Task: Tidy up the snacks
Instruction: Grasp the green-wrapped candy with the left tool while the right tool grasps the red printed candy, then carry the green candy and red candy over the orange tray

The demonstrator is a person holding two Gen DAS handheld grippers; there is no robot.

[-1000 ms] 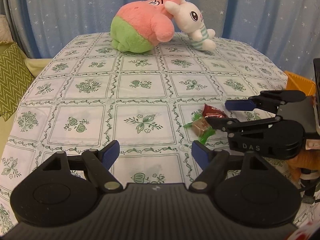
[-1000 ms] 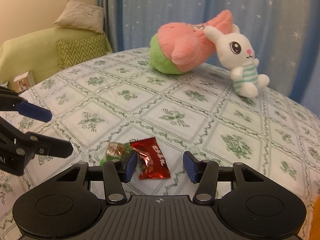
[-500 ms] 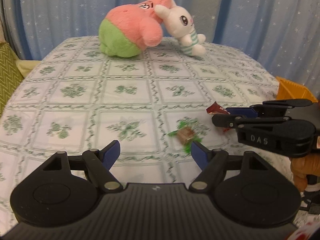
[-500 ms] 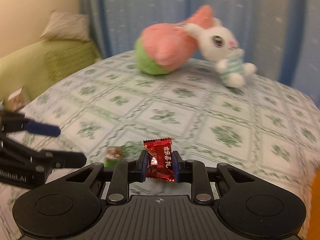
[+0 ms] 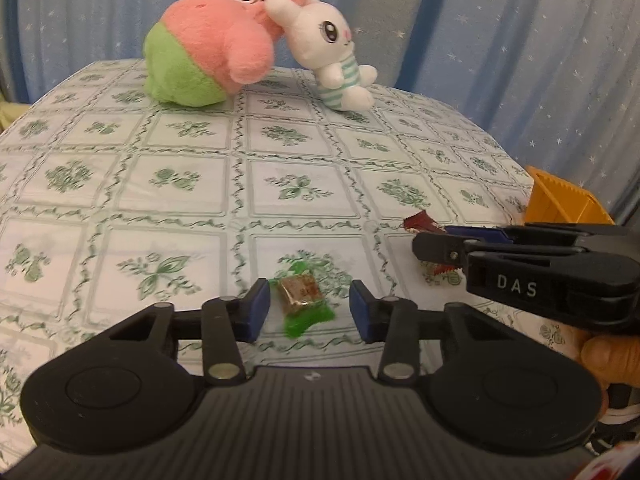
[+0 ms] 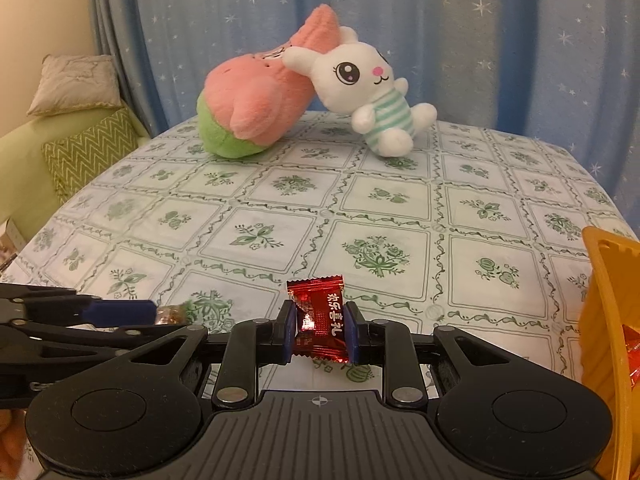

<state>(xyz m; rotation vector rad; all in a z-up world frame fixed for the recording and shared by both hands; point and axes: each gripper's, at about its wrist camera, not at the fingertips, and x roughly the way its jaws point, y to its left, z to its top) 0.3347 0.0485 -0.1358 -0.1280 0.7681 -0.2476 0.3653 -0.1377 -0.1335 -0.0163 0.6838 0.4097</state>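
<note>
Candies: two. Red candy pinched between the right gripper pads, lifted off the tablecloth, long axis upright, crimped ends top and bottom. Green-wrapped candy lies on the cloth between the left gripper fingers, spread wide, not touching it; long axis near-far, green tail toward near. One orange bin at right. Two plush toys far, touching.

Both wrist views low, near tablecloth — facing plush toys.
</note>
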